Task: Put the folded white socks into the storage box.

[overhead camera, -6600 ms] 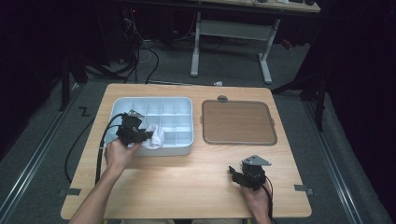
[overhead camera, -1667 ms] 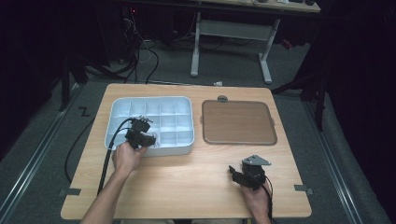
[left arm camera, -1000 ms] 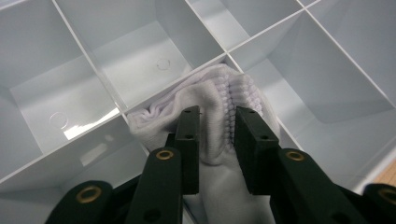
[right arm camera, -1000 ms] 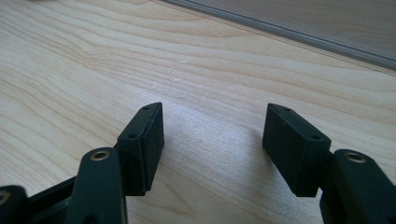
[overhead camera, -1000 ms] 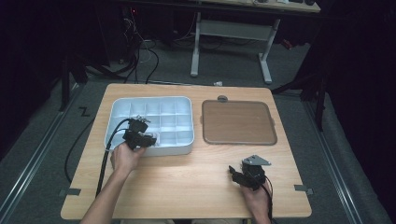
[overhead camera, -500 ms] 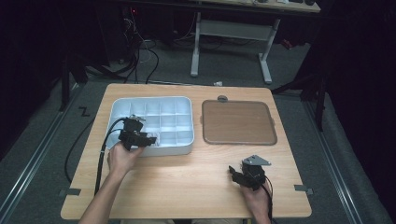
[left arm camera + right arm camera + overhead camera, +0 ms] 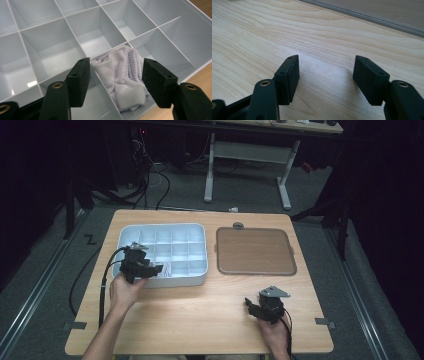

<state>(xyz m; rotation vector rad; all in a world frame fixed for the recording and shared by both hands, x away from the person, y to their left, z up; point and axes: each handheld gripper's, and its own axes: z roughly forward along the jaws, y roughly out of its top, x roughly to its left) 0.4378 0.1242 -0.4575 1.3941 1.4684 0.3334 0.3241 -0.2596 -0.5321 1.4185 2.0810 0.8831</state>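
White cloth [image 7: 122, 82] in tray [image 7: 50, 32] compartment; left, right jaws wide apart, holding nothing.

1 compartment tray [image 7: 197, 232], 1 white cloth [image 7: 122, 75], 1 brown tray [image 7: 255, 251] — and 2 grippers — on 1 table [image 7: 200, 320].

Bright light falls on the table [image 7: 200, 320]; the room beyond it is dark. Close views are sharp, with soft shadows.

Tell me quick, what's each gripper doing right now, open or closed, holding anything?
Left gripper: open, holding nothing, jaws apart over the white cloth lying in the divided tray.
Right gripper: open, holding nothing, over the bare wooden table.
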